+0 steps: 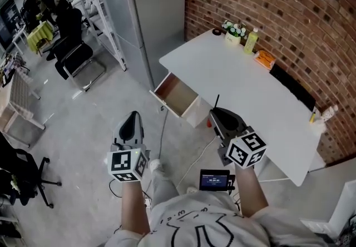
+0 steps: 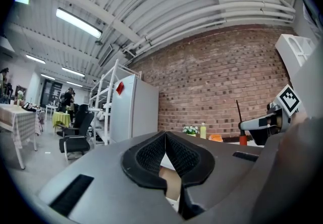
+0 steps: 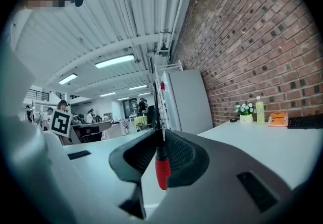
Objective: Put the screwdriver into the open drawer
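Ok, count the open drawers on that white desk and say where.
1: the open drawer juts from under the white desk, at the end nearest the grey cabinet. Others may be hidden beneath the top.

Ahead of the right gripper a white table runs along a brick wall. At its far end stand a small flower pot, a yellow-green bottle and an orange packet. Beyond the left gripper rise a grey cabinet and white shelving, with black office chairs further left. Just behind the right gripper shows a small black device with a screen.
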`<action>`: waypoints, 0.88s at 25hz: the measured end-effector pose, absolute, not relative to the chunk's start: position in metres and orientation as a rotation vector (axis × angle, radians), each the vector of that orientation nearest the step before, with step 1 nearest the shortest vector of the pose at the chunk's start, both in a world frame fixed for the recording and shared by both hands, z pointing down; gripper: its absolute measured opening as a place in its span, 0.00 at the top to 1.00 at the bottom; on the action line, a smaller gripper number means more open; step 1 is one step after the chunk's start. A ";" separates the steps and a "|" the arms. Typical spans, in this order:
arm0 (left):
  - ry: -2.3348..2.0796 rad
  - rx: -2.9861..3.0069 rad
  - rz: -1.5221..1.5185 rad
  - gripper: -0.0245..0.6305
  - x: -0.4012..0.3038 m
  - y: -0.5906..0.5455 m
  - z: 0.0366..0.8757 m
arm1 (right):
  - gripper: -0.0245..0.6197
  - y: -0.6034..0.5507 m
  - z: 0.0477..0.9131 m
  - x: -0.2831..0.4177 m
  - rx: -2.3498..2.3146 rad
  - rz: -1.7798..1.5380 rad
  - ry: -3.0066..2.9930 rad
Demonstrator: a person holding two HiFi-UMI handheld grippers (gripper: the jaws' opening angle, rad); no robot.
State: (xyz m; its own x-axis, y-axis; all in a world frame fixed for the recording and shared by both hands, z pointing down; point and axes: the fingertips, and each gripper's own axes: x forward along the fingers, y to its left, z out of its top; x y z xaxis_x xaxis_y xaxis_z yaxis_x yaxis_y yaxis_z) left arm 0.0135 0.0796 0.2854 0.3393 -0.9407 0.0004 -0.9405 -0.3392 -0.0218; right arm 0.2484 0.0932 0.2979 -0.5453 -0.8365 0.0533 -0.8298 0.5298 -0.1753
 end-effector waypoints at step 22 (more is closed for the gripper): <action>1.892 -2.604 -0.095 0.94 -0.186 -0.147 0.324 | 0.87 -0.127 0.326 0.082 -1.595 -0.368 2.743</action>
State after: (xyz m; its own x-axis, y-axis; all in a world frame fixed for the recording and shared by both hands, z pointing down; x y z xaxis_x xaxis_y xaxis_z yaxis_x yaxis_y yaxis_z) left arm -0.1860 -0.1469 0.3239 0.3089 -0.9464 0.0941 -0.9511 -0.3076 0.0290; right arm 0.0823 -0.1269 0.3264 -0.5001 -0.8510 0.1604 -0.8631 0.4749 -0.1716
